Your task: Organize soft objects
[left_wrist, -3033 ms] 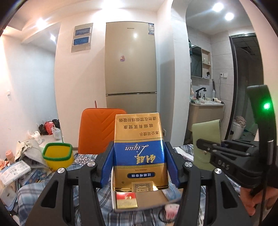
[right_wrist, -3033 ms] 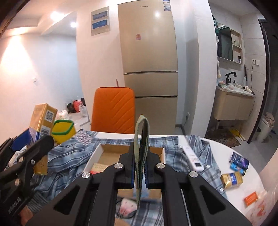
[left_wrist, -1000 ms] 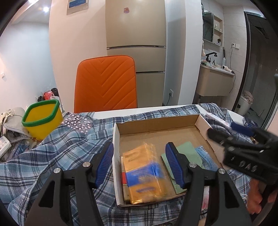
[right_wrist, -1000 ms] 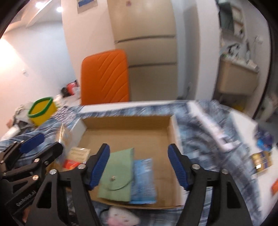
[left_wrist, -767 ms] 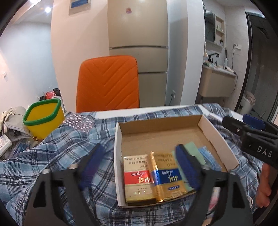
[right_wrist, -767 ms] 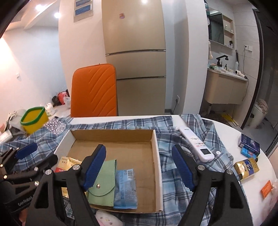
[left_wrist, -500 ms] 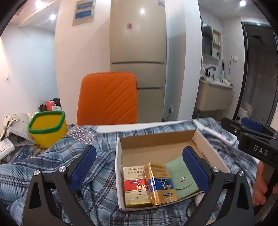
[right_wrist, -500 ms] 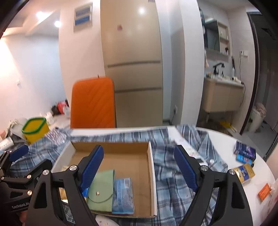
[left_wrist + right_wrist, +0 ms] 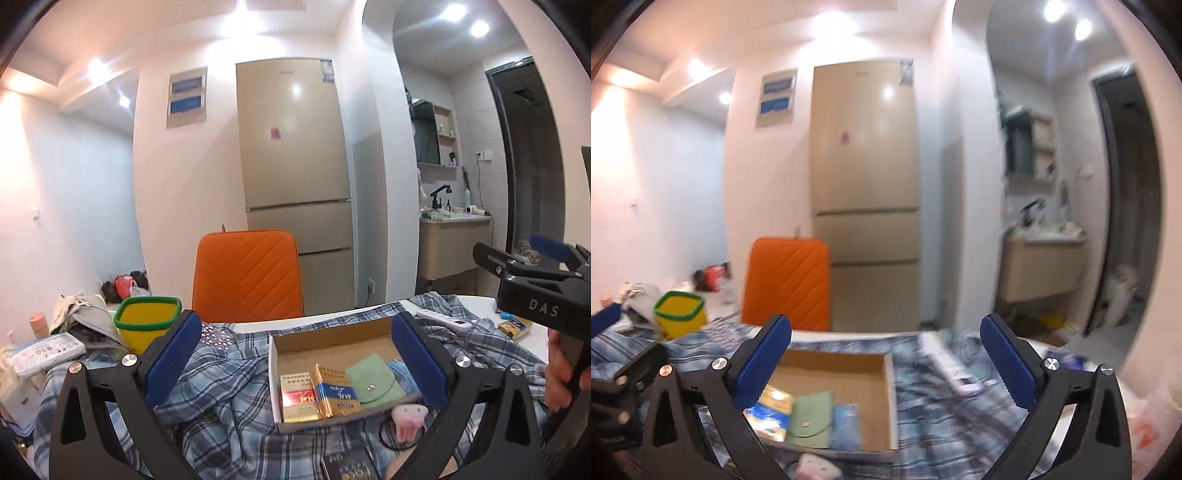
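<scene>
Pink plush piece [image 9: 408,414]: judged the next soft thing to be taken; it lies on the plaid cloth [image 9: 229,387] just outside the near wall of the cardboard box [image 9: 332,334], with a dark loop attached on its near side.
Direction from the claws: it is found low and right of centre under the left claw [image 9: 295,317], and low and left of centre under the right claw [image 9: 884,319], so it sits between the two hands, with neither plainly nearer.
Long axis: none can be made out; it reads as a small rounded lump, so a straight descent is judged enough.
Left claw: its jaws are opening and stand wide, and nothing is held between them.
Right claw: its jaws are opening and stand wide, with nothing between them.
Box contents: a red-and-gold pack [image 9: 298,395], a gold-and-blue pack [image 9: 338,391] and a green pouch [image 9: 371,380] are laid side by side against the near wall; the far half is bare.
Left view only: the packs' faces are shown sharply, and the white remote [image 9: 443,322] is seen on the cloth beyond the box.
Right view only: a blue packet [image 9: 846,424] beside the pouch is shown in full, though much of this view is blurred.
Desk, far side: a yellow tub [image 9: 147,325] is set at the left.
Background: an orange chair [image 9: 247,277] is placed behind the desk.
</scene>
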A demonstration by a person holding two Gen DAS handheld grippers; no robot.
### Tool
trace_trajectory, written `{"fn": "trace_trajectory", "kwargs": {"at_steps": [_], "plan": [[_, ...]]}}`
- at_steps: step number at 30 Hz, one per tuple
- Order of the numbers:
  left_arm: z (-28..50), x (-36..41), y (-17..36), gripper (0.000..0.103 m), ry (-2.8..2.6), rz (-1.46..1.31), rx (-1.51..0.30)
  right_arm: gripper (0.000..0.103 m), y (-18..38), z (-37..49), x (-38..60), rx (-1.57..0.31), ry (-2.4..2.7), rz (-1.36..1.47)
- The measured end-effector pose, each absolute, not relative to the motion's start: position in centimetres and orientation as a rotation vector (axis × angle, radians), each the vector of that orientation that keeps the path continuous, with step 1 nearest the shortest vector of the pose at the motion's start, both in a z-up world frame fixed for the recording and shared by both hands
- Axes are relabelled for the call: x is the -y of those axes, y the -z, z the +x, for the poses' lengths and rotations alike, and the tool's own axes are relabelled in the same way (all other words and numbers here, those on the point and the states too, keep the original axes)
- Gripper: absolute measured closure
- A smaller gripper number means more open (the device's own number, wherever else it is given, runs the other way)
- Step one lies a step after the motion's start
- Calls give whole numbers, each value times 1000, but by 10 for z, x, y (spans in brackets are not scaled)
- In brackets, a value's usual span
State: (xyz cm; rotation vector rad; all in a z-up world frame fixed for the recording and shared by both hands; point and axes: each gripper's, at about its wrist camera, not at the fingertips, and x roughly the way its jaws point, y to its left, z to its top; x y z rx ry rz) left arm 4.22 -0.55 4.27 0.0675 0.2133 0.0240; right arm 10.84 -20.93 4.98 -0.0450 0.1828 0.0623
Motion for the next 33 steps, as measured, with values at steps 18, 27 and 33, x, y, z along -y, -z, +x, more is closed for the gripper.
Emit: {"fn": "trace_trajectory", "kwargs": {"at_steps": [18,27,33], "plan": [[8,5,-2,1,-14,35,-180,0,-4,47,233,-153,-39,11],[15,-8,3,1,0,-31,-234,0,-1,47,230,-164,-89,-3],[10,-3,2,1,2,-2,-215,0,0,44,226,-152,-105,-22]]}}
